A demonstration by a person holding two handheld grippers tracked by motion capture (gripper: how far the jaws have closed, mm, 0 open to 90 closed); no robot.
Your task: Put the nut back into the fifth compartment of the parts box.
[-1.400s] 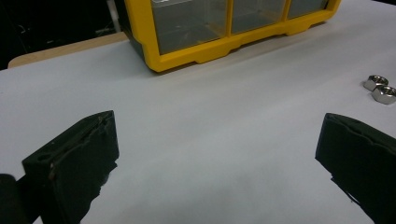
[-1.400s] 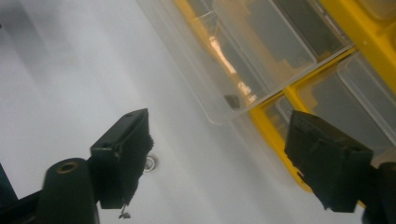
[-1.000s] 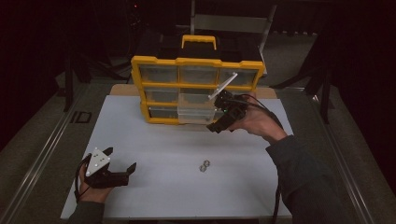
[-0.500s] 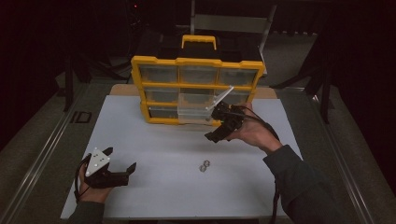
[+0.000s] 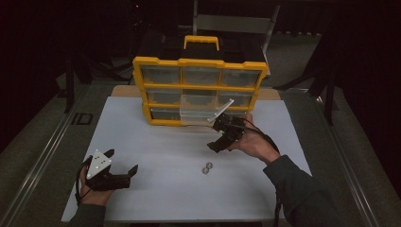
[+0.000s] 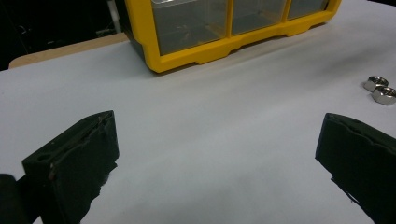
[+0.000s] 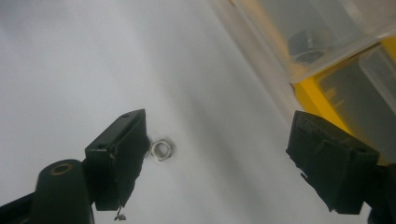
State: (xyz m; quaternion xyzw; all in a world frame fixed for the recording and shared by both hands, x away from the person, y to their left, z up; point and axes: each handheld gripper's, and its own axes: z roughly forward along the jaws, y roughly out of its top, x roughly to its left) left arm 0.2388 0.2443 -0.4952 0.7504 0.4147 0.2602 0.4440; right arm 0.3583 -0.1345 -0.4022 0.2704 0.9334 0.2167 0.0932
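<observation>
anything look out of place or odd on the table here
Two things stand out. One clear drawer in the yellow organizer is pulled out past the front while the others sit flush. Two loose hex nuts lie on the bare white mat rather than in a drawer. Nothing looks spilled or damaged.

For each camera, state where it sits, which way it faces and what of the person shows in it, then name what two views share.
High view: above the person's side, looking forward and down on the white table and yellow drawer organizer; both forearms and the left gripper and right gripper show.
Left gripper view: rides the left gripper, looking across the table at the organizer; its two black jaws stand apart.
Right gripper view: rides the right gripper, aimed down at the table by the pulled-out clear drawer; its jaws stand apart.
Shared: the two nuts appear in the high view and the left gripper view.
</observation>
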